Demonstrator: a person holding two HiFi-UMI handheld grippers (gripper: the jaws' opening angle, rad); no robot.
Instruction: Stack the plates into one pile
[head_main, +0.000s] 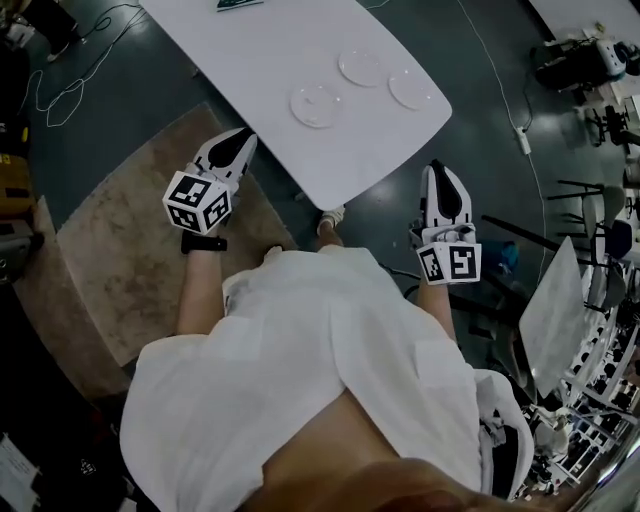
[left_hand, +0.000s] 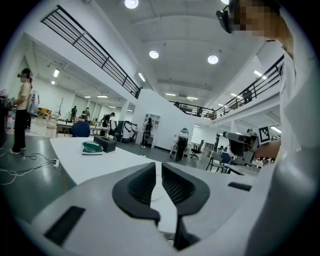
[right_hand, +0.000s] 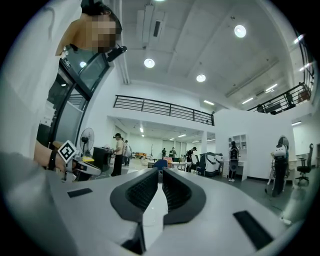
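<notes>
Three white plates lie apart on the white table (head_main: 250, 50): one nearest me (head_main: 315, 104), one further back (head_main: 361, 67), one to the right (head_main: 411, 90). My left gripper (head_main: 240, 138) hovers just off the table's near left edge, short of the plates, jaws shut and empty. Off the table's near right corner, my right gripper (head_main: 438, 170) is also shut and empty. The left gripper view shows its jaws (left_hand: 158, 167) together, pointing across the tabletop (left_hand: 90, 162). In the right gripper view the jaws (right_hand: 160, 174) are together, pointing level into the hall.
A green item (left_hand: 92, 147) and a black box (left_hand: 105, 144) sit at the table's far end. A brown rug (head_main: 130, 240) lies on the floor at left. Chairs and a second table (head_main: 555, 310) stand to the right. Cables run over the floor (head_main: 70, 80).
</notes>
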